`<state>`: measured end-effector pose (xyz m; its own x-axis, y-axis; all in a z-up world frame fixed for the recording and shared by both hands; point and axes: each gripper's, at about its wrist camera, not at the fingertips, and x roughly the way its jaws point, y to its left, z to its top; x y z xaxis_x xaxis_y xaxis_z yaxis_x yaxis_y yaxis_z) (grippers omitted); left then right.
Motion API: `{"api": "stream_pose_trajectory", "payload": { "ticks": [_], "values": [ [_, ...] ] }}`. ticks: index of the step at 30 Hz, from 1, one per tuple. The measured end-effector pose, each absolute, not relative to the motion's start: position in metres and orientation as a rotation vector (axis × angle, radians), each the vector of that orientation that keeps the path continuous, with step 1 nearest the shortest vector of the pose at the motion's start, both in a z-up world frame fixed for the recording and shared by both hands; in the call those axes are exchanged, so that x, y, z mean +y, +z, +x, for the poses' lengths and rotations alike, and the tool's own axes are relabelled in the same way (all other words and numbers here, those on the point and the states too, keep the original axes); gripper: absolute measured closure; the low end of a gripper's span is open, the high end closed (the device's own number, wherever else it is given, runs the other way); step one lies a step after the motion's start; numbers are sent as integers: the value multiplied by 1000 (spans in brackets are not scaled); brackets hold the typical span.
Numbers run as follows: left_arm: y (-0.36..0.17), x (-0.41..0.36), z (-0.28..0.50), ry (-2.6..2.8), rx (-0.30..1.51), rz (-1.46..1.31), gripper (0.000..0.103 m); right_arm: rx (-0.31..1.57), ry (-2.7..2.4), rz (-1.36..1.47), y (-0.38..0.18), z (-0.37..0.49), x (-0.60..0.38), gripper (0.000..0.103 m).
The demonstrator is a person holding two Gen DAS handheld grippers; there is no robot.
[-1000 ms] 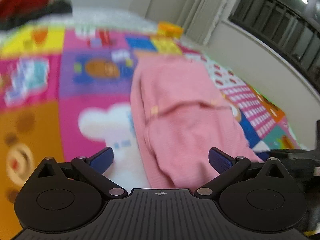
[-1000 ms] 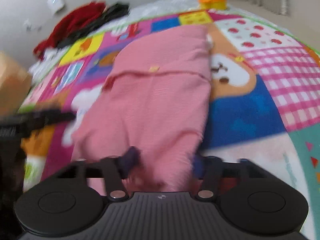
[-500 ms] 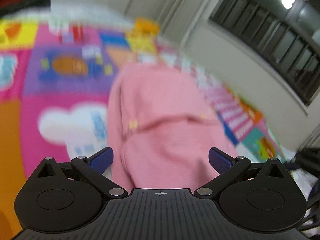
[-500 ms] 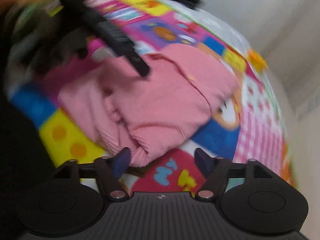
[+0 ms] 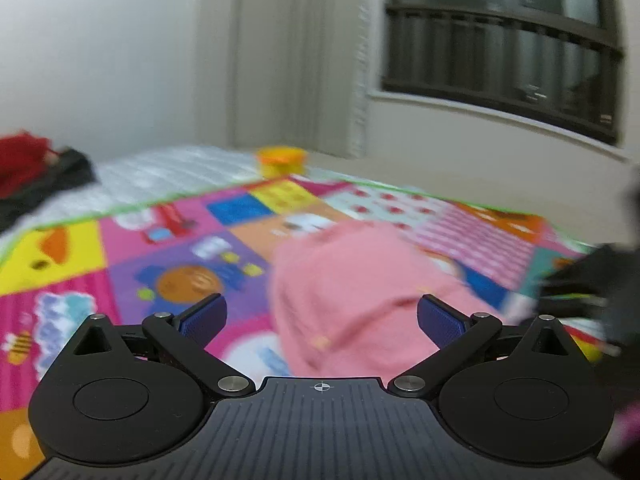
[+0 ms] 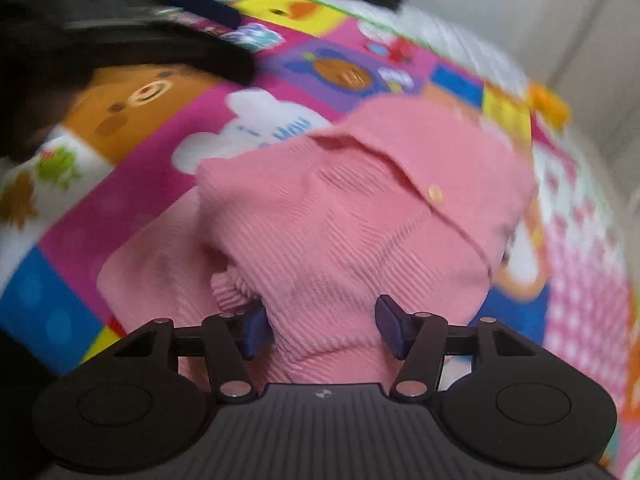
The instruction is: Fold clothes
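Mat (image 5: pixel 160 248): floor cover, work surface; landmark for all below.
Top (image 6: pixel 360 216): pink knit w/ button, mid-mat, bundled half-folded, flap lying over body; prob. placed there for flat folding.
Clothes pile (image 5: pixel 36 168): red/black, off mat's far edge; prob. awaiting a turn.
R gripper (image 6: pixel 320 328): low over top's near hem, cloth between fingers, which just narrowed; pads not clearly pressing, so reads as open.
L gripper (image 5: pixel 320 316): above mat, fingers wide apart, nothing held.
Vs. 1 s ago: L view tipped up, more wall; R view rolled, top looks more bunched.
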<state>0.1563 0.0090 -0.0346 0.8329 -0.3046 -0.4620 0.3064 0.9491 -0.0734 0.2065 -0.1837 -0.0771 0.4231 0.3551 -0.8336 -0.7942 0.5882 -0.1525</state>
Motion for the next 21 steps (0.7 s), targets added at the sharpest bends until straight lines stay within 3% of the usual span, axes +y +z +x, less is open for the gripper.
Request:
{"api": "stream_pose_trajectory", "payload": {
  "ticks": [3, 9, 15, 19, 21],
  "values": [
    [-34, -1, 142, -518, 540, 20, 0, 898, 760, -520, -82, 213, -192, 46],
    [-88, -52, 136, -556, 716, 346, 0, 896, 751, -509, -85, 209, -195, 44],
    [-102, -49, 151, -496, 772, 329, 0, 888, 739, -519, -82, 207, -195, 41],
    [-100, -43, 156, -470, 778, 314, 0, 801, 785, -625, -67, 181, -204, 21],
    [-98, -42, 156, -461, 773, 303, 0, 759, 804, -733, -66, 165, -209, 20]
  ]
}}
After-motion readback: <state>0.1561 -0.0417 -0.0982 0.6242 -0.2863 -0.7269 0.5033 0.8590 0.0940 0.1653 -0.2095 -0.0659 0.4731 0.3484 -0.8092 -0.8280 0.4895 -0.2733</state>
